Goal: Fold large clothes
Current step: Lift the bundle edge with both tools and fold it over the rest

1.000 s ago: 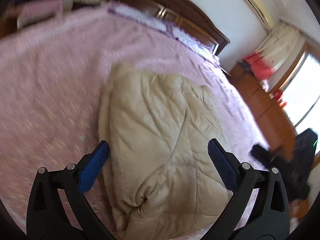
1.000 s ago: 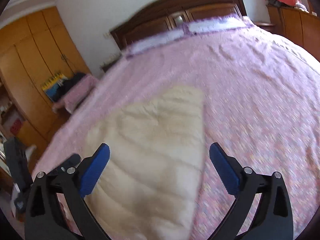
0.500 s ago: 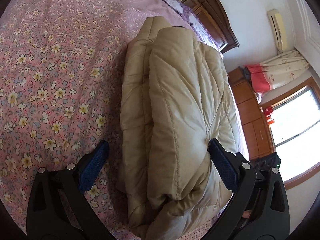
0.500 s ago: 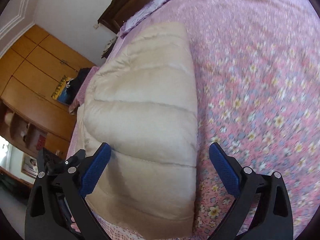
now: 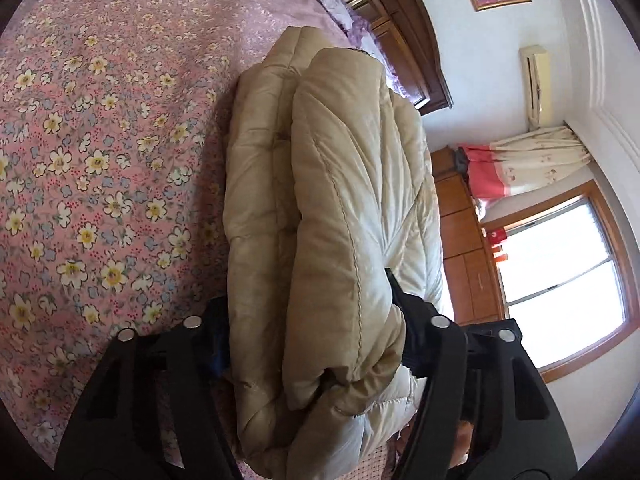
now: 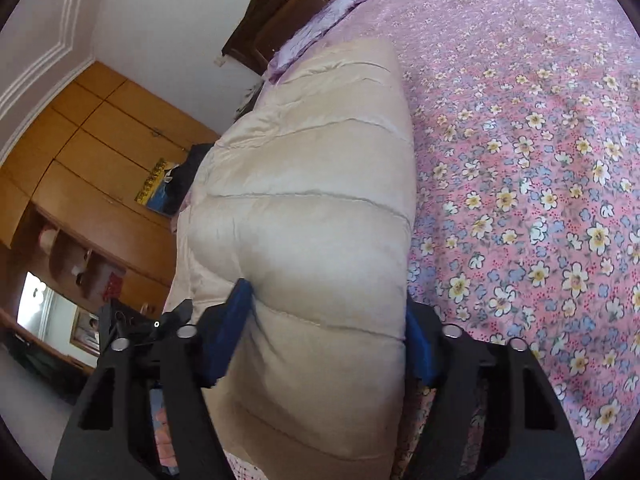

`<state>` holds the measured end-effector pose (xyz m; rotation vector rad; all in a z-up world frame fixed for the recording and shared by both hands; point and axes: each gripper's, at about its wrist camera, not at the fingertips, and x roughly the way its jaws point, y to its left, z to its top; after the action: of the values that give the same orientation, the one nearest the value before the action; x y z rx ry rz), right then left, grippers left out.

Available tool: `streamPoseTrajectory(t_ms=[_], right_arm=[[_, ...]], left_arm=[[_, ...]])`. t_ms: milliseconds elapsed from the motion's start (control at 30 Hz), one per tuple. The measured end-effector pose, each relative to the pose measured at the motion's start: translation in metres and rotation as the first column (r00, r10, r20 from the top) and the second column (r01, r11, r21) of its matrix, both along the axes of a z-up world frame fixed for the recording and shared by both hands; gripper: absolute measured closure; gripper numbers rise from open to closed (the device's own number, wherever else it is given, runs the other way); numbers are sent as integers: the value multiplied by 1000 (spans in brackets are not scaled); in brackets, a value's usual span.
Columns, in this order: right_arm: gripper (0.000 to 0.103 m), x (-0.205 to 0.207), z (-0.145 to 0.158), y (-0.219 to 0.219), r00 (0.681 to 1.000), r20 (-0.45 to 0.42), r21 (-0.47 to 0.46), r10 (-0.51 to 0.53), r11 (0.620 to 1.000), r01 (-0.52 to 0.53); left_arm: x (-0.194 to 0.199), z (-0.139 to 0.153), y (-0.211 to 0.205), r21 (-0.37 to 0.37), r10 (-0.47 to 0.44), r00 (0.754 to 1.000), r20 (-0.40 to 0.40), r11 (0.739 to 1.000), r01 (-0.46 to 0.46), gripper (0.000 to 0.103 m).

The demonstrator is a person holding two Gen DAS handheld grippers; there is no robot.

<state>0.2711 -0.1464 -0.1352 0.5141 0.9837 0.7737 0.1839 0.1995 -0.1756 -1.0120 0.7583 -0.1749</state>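
A folded beige quilted jacket (image 5: pixel 340 160) lies on the pink flowered bedspread (image 5: pixel 100 160), its near end at the bed's edge. My left gripper (image 5: pixel 308 320) straddles the left side of that end; its jaws are closing and the fingers dent the padding from both sides. The right wrist view shows the same jacket (image 6: pixel 312 160) on the bedspread (image 6: pixel 540 160). My right gripper (image 6: pixel 326 312) is closing on the right side of the near end, and its blue pads (image 6: pixel 236 320) press into the fabric.
A dark wooden headboard (image 5: pixel 400 40) closes the far end of the bed. Wooden cabinets and a bright window (image 5: pixel 560 272) stand off to the right, a tall wooden wardrobe (image 6: pixel 100 140) to the left. The bed's near edge runs just under both grippers.
Both grippers dropped to the jacket's near end and rolled. Their jaws, wide apart before, have come in onto the padded fabric.
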Motion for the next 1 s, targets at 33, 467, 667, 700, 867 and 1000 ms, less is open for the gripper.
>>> streamPoseTrajectory(t_ms=[33, 467, 667, 700, 867, 1000], right_arm=[[46, -2, 2, -1, 1000, 14, -1, 4, 1000, -4], [58, 23, 63, -89, 969, 232, 189, -88, 981, 44], [58, 73, 91, -139, 948, 290, 149, -133, 984, 92], [58, 80, 90, -145, 945, 297, 140, -136, 985, 98], [58, 105, 42, -171, 939, 302, 127, -168, 983, 135], [58, 118, -7, -179, 941, 283, 134, -188, 979, 155]], left_arm=[[-2, 2, -3, 7, 6, 1000, 16, 1000, -6, 44], [64, 105, -119, 170, -133, 948, 289, 982, 86, 54], [124, 98, -167, 170, -162, 933, 323, 979, 111, 54], [133, 92, -172, 174, -163, 933, 320, 978, 112, 54], [164, 43, -197, 216, -140, 956, 257, 973, 84, 54], [164, 32, -197, 238, -141, 953, 268, 968, 77, 53]])
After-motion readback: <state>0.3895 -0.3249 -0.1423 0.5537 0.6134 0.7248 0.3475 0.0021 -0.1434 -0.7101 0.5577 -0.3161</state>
